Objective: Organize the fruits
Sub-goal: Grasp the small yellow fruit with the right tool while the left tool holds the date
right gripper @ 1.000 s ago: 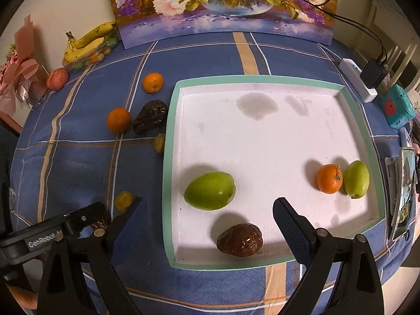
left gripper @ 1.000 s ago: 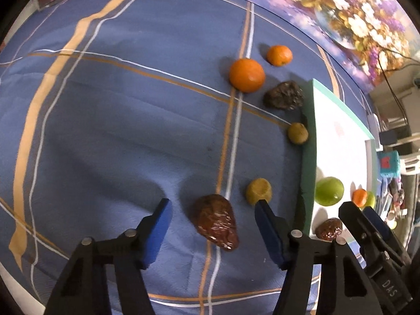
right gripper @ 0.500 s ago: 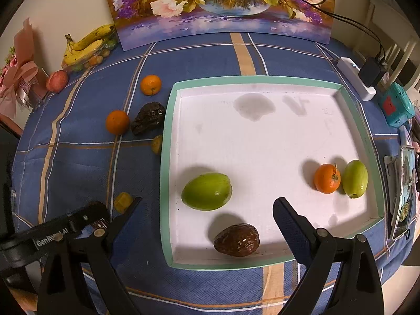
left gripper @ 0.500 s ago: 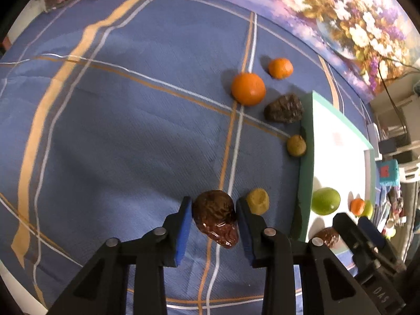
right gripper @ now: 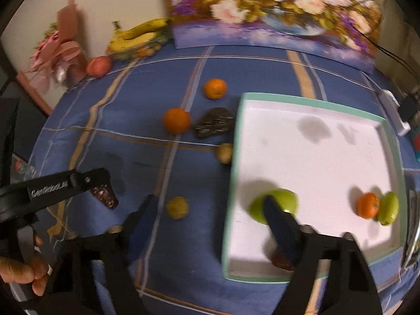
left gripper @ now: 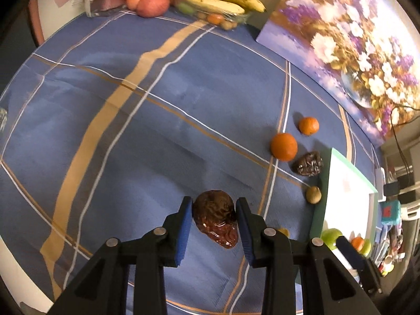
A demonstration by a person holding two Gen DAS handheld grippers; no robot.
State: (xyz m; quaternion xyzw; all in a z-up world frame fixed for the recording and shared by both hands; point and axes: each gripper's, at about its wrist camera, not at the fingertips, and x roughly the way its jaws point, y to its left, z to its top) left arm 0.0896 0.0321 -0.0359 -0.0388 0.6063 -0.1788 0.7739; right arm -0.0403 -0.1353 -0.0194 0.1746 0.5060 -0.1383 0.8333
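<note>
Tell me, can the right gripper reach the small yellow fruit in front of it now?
Probably yes: the right gripper is open, the small yellow fruit lies on the cloth between its jaws, nothing blocking.

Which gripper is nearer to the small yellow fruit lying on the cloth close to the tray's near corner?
Right. The right gripper hangs open with the small yellow fruit between its fingers; the left gripper, shut on the brown fruit, is off to one side.
</note>
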